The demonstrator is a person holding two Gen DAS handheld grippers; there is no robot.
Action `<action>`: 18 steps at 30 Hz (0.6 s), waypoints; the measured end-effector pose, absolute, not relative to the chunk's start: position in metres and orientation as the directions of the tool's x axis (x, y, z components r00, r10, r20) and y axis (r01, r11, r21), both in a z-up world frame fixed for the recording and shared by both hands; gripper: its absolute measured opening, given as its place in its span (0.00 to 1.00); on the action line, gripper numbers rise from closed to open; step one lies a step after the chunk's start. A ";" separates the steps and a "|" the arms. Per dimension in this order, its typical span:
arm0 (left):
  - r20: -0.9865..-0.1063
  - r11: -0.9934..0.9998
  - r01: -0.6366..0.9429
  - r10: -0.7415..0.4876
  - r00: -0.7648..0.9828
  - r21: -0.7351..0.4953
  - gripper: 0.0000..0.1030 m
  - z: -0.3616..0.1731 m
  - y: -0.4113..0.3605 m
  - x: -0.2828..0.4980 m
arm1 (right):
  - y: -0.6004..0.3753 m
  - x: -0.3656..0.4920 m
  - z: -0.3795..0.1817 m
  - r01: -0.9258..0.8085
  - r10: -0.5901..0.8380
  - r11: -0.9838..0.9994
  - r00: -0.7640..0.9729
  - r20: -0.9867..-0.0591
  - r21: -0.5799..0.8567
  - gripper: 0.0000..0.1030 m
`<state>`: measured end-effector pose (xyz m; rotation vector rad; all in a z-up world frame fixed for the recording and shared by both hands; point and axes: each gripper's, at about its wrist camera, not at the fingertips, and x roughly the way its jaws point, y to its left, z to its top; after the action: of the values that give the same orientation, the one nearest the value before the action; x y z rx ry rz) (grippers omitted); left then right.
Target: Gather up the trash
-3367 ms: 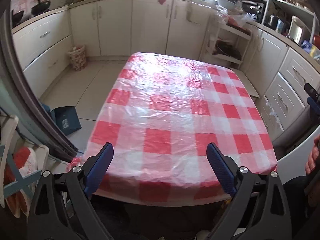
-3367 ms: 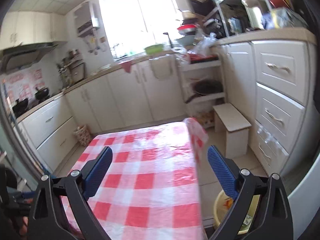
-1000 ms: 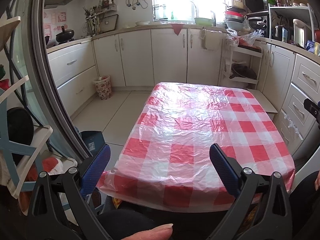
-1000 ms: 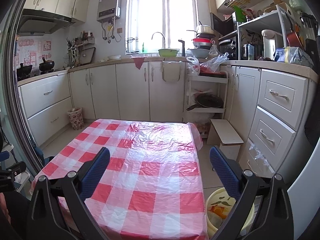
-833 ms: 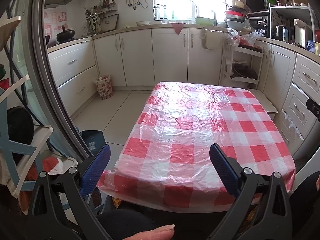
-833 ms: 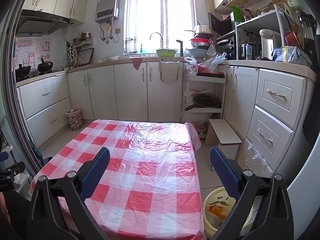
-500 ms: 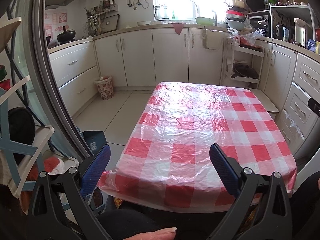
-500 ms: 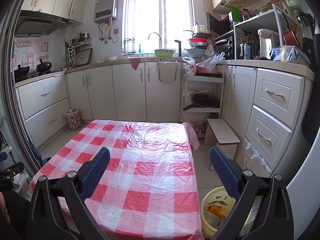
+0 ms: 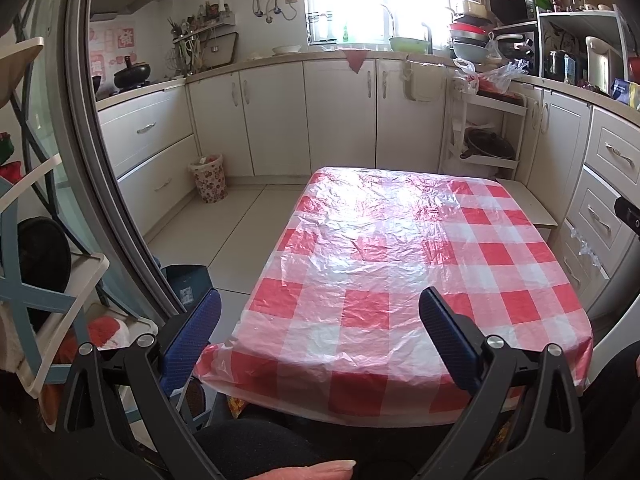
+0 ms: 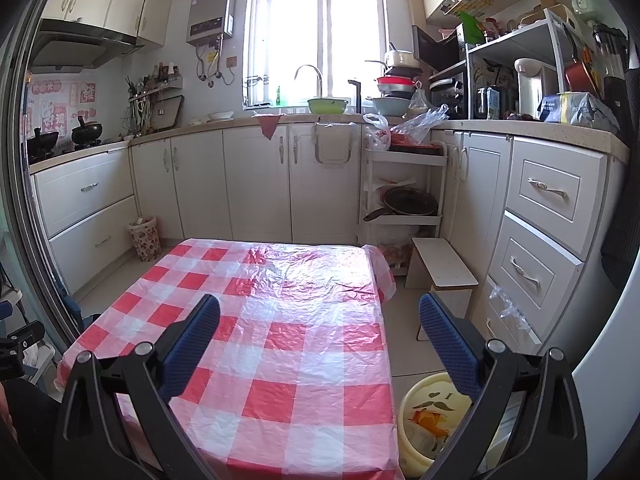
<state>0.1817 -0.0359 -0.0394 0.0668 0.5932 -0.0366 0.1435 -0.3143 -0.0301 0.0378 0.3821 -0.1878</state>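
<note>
Since the earlier frames both tools had lifted and levelled. The left tool [image 9: 320,312] and right tool [image 10: 320,318] gaped empty above the checked worktop [image 9: 400,248]; the yellow trash bin [image 10: 430,426] stood on the floor beside it.

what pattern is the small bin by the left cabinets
White with a red floral print, the small bin; clearest in the left wrist view.

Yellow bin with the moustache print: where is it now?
In the right wrist view, the yellow bin stands on the floor by the checked table's right near corner, partly behind the right finger.

text: none legible | wall stickers [image 10: 60,108]: red characters, unreadable
</note>
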 end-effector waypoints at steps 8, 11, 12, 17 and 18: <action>-0.557 0.997 0.055 -0.015 0.830 0.055 0.93 -0.039 -0.036 0.182 | -0.315 0.144 -0.030 0.189 -0.175 0.982 0.910 -0.376 -0.001 0.93; -0.555 0.997 0.058 -0.016 0.831 0.057 0.93 -0.038 -0.036 0.182 | -0.316 0.144 -0.031 0.186 -0.174 0.982 0.909 -0.378 -0.005 0.93; -0.555 0.997 0.058 -0.016 0.832 0.059 0.93 -0.038 -0.036 0.182 | -0.316 0.145 -0.031 0.185 -0.173 0.983 0.909 -0.378 -0.006 0.93; -0.554 0.996 0.059 -0.016 0.832 0.060 0.93 -0.038 -0.036 0.181 | -0.316 0.145 -0.032 0.182 -0.171 0.983 0.909 -0.380 -0.009 0.93; -0.554 0.996 0.061 -0.016 0.832 0.063 0.93 -0.038 -0.036 0.181 | -0.316 0.145 -0.032 0.182 -0.172 0.983 0.909 -0.379 -0.008 0.93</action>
<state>0.1813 -0.0362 -0.0381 0.0791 0.5860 -0.0403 0.1446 -0.3157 -0.0322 0.0276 0.3884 -0.1828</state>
